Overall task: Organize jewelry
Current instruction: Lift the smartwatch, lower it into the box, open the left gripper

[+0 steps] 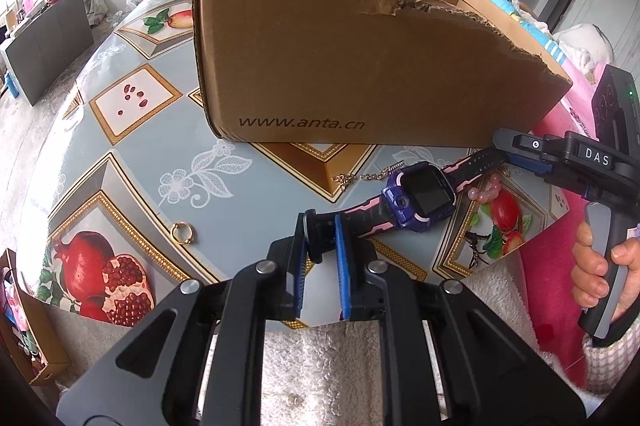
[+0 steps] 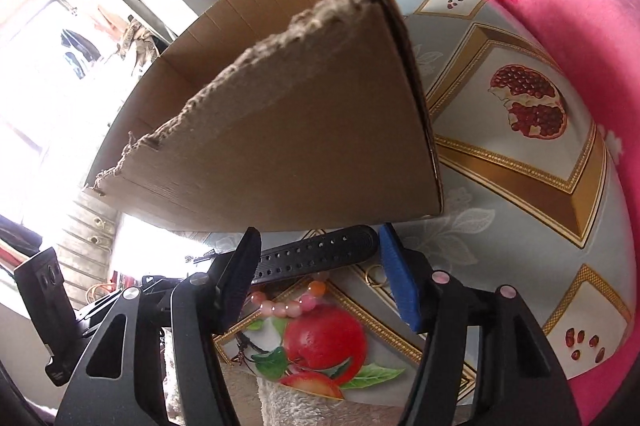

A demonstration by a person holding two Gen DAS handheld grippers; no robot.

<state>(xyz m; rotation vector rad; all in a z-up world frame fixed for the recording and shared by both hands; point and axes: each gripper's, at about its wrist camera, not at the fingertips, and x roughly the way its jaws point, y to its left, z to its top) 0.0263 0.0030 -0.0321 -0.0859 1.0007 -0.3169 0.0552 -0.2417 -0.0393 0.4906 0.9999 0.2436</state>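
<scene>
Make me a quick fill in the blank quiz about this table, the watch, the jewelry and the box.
1. The left gripper is shut on one strap of the purple ____.
2. The other watch strap lies between the right gripper's ____ jaws.
3. The gold ring lies beside a printed ____ on the tablecloth.
4. The cardboard box has a ____ top edge.

Missing words: smartwatch; open; pomegranate; torn
</scene>
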